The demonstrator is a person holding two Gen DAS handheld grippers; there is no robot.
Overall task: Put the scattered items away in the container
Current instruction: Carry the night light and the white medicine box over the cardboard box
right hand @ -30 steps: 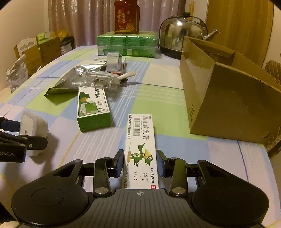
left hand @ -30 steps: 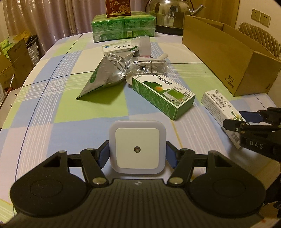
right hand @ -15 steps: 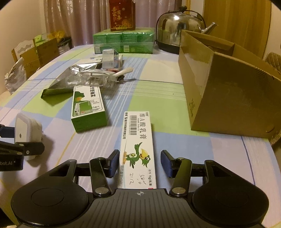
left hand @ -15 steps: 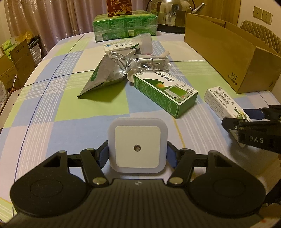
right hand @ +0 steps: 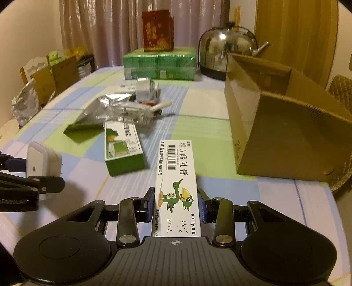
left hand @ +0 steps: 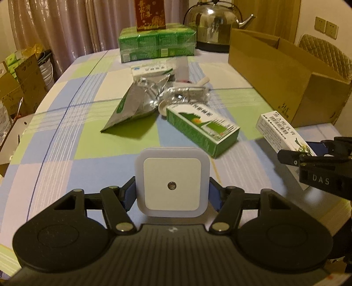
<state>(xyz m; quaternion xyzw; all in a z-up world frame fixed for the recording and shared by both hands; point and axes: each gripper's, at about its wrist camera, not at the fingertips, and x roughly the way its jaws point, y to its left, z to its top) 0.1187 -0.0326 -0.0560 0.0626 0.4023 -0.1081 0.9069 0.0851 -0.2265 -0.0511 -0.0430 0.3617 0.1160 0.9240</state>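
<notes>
Dim warm indoor light, soft shadows, glare on the kettle [left hand: 216, 21], slight blur, fisheye bending, dark corners

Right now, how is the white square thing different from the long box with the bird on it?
The white square night light is a plain rounded square with one small dot, while the bird box is long, thin and covered in print. The left gripper holds the night light; the right gripper is closing on the bird box. Both are white and lifted off the table.
</notes>
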